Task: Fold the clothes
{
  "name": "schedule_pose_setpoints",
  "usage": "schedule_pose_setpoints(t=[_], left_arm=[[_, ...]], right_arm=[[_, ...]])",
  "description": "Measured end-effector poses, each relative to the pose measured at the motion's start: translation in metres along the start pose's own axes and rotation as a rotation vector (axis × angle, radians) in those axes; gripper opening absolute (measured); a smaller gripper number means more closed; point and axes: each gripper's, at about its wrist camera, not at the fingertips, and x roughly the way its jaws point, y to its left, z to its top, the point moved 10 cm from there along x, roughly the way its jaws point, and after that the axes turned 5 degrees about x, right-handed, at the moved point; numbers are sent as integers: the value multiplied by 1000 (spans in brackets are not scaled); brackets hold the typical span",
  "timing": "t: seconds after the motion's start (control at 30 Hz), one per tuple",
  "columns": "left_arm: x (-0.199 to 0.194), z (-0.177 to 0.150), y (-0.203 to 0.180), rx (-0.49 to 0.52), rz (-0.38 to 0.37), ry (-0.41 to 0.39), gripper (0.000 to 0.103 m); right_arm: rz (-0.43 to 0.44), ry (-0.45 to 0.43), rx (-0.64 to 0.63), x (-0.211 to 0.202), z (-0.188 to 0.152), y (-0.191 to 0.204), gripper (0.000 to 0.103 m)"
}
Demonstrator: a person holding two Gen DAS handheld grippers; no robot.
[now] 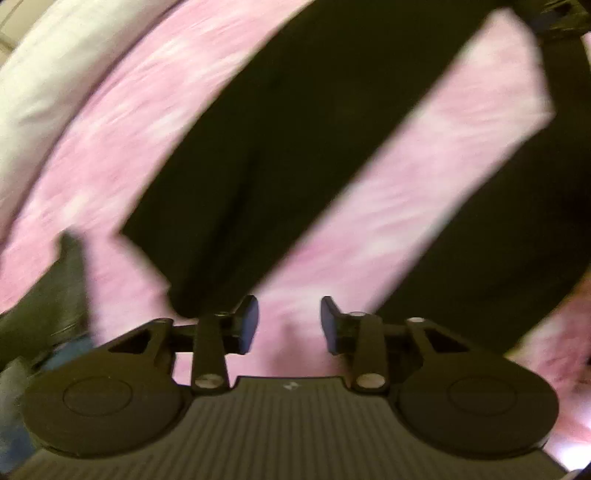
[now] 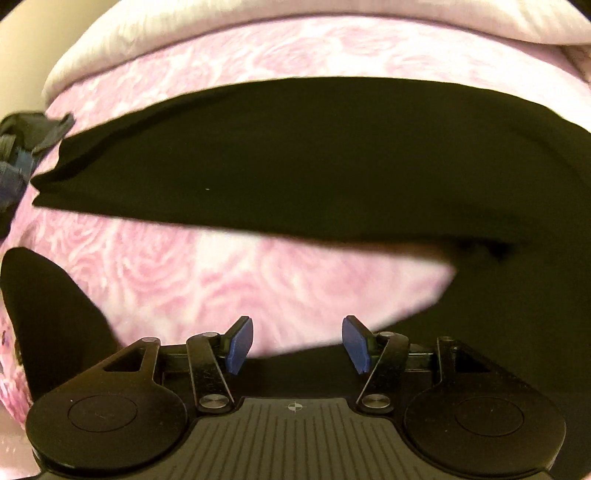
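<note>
**Black garment on pink bedspread, both grippers empty above it**

1. Pink rose-patterned bedspread (image 2: 221, 273): covers the whole working surface in both views. Blurred in the left wrist view.

2. White bedding (image 2: 258, 26): bunched along the far edge of the bedspread.

3. Black garment (image 2: 314, 158): lies spread on the bedspread in two long limbs that join at the right of the right wrist view, with a wedge of pink cloth showing between them. In the left wrist view the same garment (image 1: 266, 147) runs as two dark diagonal bands.

4. Right gripper (image 2: 297, 345): jaws moderately wide apart, nothing between the blue pads (image 2: 240, 345). The near limb of the garment passes directly under the fingers; the pads do not press on it.

5. Left gripper (image 1: 290, 325): jaws partly open, nothing between them. Bare bedspread lies between the fingers; the end of one dark band lies just beyond the left finger, another just beyond the right.
</note>
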Motion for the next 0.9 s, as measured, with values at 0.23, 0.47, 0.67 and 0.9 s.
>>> schedule_pose_setpoints(t=[0.23,0.47,0.67,0.9], left_arm=[[0,-7,-91,178,-77,-53,52],[10,-60,-115,326,82,43,61],[14,-73,-60,-106,31,9,61],[34,-69,4,-686,-252,-102,59]], right_arm=[[-152,-1,133,-55,-60,-59,58],[-184,32,193,-64,-88,-87,59],[-145,56,116,-60,-87,-74,60],[-136,64,71,-53,-79,-59,62]])
